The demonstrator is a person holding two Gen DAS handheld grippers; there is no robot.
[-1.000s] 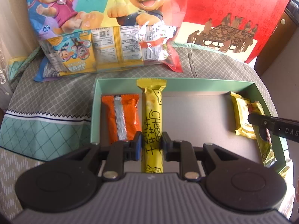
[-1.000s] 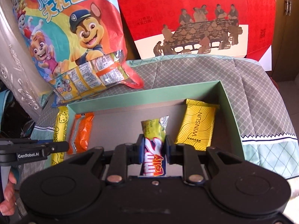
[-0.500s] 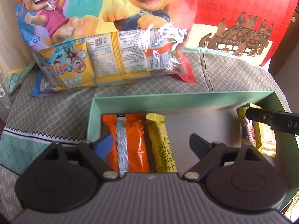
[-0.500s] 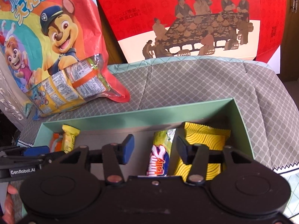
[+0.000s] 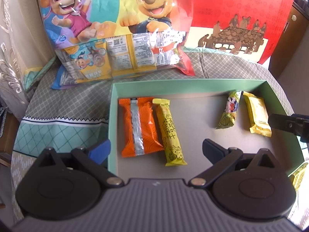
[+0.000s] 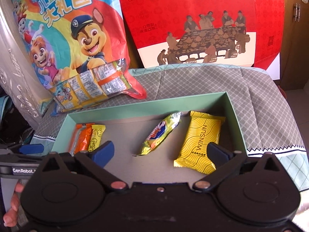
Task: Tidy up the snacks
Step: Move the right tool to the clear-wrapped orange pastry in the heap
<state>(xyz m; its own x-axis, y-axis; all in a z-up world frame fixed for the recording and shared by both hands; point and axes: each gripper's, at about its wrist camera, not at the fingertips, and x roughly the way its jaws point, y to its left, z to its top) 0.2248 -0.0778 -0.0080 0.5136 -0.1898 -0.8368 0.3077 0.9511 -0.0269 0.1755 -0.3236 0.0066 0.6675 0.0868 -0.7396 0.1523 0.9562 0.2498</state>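
Four snacks are laid in the green box [image 5: 114, 116]: an orange pack [image 5: 140, 128] and a cheese bar [image 5: 170, 131] touching at its left end, a green bar [image 6: 161, 133] and a yellow pack [image 6: 200, 143] toward its right. The left gripper [image 5: 156, 149] and right gripper [image 6: 160, 151] are held wide, empty, at the box's near edge. A cartoon bag [image 6: 77, 44] and a red carton [image 6: 202, 19] are seen behind the box.

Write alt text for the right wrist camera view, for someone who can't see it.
An open right gripper hovers over a green box holding four snacks: an orange packet touching a yellow cheese bar at left, a green-yellow bar and a yellow Winsun packet at right. Behind stand a cartoon-dog snack bag and a red gift box.
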